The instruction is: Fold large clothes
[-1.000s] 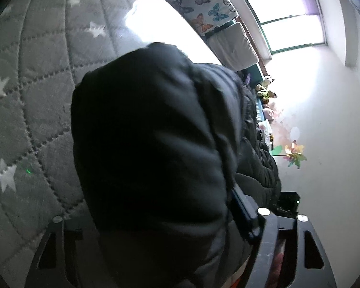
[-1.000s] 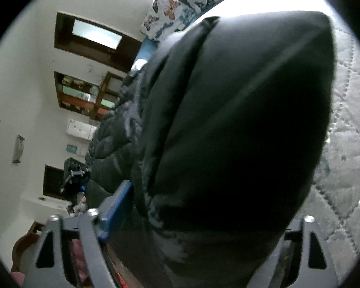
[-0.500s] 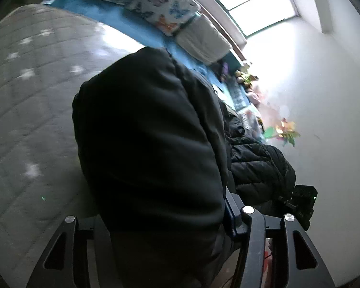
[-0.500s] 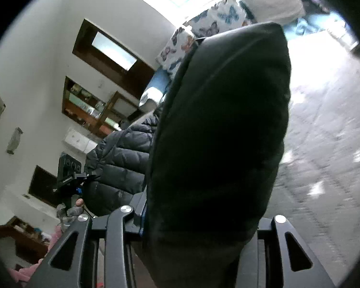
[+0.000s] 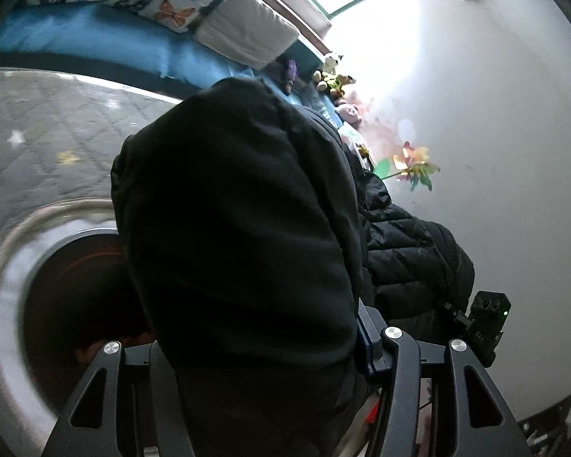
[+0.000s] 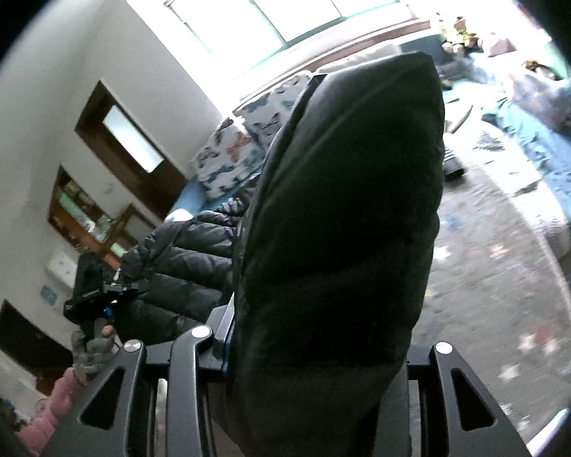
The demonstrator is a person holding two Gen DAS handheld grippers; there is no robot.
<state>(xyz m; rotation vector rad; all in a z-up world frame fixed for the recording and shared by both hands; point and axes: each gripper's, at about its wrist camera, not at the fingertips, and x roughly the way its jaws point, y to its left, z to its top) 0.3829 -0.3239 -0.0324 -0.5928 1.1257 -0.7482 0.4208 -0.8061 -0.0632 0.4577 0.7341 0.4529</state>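
Since the earlier frames both hands have risen and swung away from the quilted grey bed cover [image 5: 49, 144], so the black puffer jacket [image 5: 240, 236] now hangs clear of the bed between the two tools instead of lying close over the star pattern. The left gripper [image 5: 262, 365] has its fingers clamped on a thick bunch of the jacket, and the right gripper [image 6: 316, 358] pinches another bunch the same way; each view is mostly filled with dark fabric. The rest of the quilted body sags between them, next to the opposite tool [image 6: 91, 289]. Judging from this, the garment is being lifted and spread for laying flat, with no fold made yet
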